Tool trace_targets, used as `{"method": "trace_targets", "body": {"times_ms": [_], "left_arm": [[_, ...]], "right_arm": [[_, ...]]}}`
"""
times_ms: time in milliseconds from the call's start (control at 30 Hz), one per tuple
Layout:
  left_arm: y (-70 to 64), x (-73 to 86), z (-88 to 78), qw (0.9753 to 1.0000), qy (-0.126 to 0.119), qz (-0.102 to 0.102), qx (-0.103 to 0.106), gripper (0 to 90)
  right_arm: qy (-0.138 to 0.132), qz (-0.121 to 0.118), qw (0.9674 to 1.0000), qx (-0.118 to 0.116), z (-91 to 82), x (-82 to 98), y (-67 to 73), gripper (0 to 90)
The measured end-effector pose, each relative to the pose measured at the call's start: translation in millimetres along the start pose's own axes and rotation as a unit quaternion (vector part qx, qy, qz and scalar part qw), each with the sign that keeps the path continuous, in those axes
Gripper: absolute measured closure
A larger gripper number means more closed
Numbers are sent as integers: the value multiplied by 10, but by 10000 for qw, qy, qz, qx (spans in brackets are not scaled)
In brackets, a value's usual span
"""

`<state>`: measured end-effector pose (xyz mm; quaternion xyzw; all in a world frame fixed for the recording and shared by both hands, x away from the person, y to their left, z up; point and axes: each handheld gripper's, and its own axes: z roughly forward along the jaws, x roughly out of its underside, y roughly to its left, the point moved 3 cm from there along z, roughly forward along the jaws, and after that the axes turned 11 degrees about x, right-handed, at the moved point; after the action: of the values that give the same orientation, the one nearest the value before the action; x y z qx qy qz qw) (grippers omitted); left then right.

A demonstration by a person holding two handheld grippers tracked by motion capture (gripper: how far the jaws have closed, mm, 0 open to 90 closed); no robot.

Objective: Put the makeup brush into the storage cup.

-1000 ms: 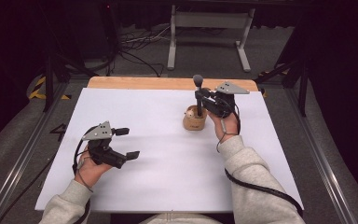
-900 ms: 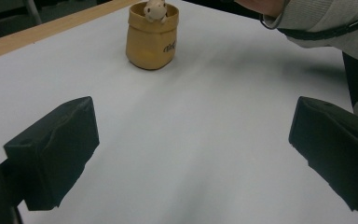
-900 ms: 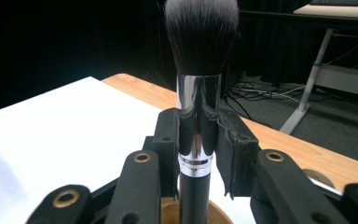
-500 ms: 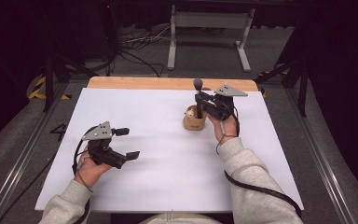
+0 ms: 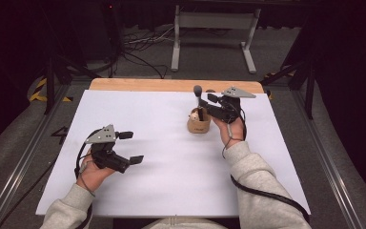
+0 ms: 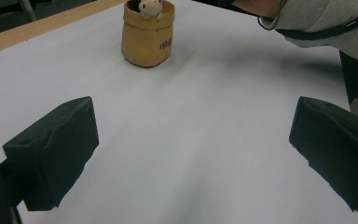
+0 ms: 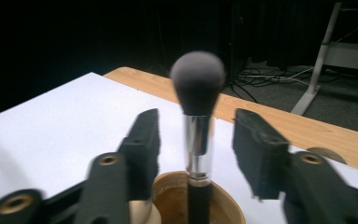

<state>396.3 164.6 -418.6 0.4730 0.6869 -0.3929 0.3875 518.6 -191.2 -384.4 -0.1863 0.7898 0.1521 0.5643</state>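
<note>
Our right claw has just been opening, jaws now apart around the makeup brush standing in the tan pot; our left claw gapes wide over the table.

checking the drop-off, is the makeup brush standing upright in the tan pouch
Upright: the black-handled, silver-collared makeup brush stands bristles-up inside the small tan pouch, with clear gaps to both right gripper fingers.
</note>
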Motion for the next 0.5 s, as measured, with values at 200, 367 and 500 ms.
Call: {"method": "trace_targets", "body": {"times_ms": [200,367,500], "left_arm": [[-5,-2,-6,10000,-58,-5,-17,16],[-38,-14,-38,9999,-155,-13,-33,13],[-47,-3,-66,9998,-213,-51,-21,12]], "right_arm": [[-58,-118,9999,26,-62,-41,5,309],[-217,-202,9996,-40,-173,-117,21,198],[-343,-297,9988,-166,-268,-167,28,121]]}}
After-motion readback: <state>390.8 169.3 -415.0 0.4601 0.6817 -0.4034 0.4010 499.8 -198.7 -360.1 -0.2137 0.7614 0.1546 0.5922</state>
